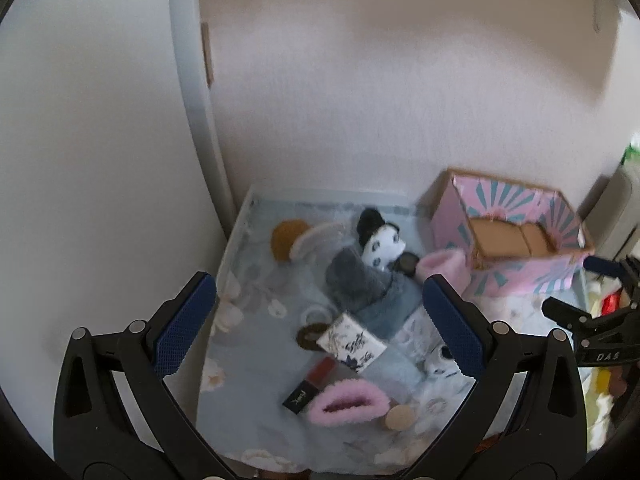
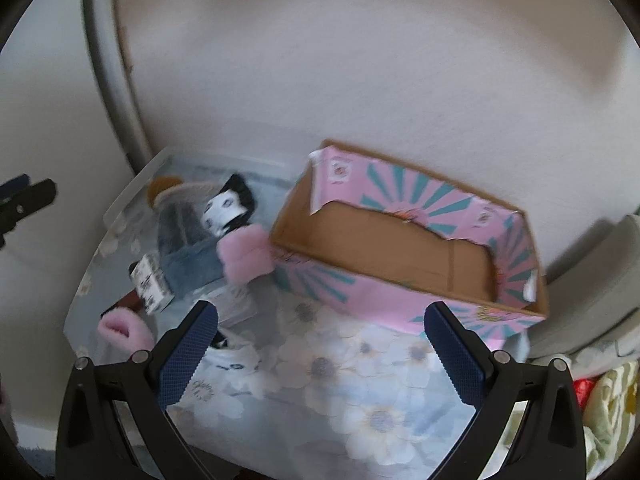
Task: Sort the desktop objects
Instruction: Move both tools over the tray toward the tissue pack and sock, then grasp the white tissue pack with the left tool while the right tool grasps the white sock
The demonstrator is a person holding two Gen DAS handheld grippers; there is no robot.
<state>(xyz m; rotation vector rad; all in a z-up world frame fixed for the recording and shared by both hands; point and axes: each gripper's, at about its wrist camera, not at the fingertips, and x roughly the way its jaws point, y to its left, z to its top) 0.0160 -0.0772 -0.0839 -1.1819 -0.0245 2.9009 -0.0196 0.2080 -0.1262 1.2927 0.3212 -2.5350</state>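
Observation:
A pink and teal cardboard box [image 1: 516, 276] [image 2: 404, 292] stands open and empty at the table's back right. Loose items lie to its left: a black-and-white plush [image 1: 380, 244] [image 2: 228, 208], a grey cloth [image 1: 368, 292] [image 2: 188, 248], a small patterned white box [image 1: 352, 342] [image 2: 150, 288], a red lipstick with black cap [image 1: 308, 386], two pink fluffy clips [image 1: 348, 402] [image 1: 440, 266] [image 2: 244, 258], a brown pompom [image 1: 286, 238]. My left gripper [image 1: 320, 324] is open and empty above the pile. My right gripper [image 2: 320, 354] is open and empty in front of the pink box.
A floral cloth [image 2: 360, 400] covers the table. White walls close the back and left. A round beige disc [image 1: 398, 418] and a brown ring [image 1: 310, 336] lie on the cloth. Clutter lies off the right edge [image 2: 608, 400]. The right gripper shows in the left view [image 1: 592, 320].

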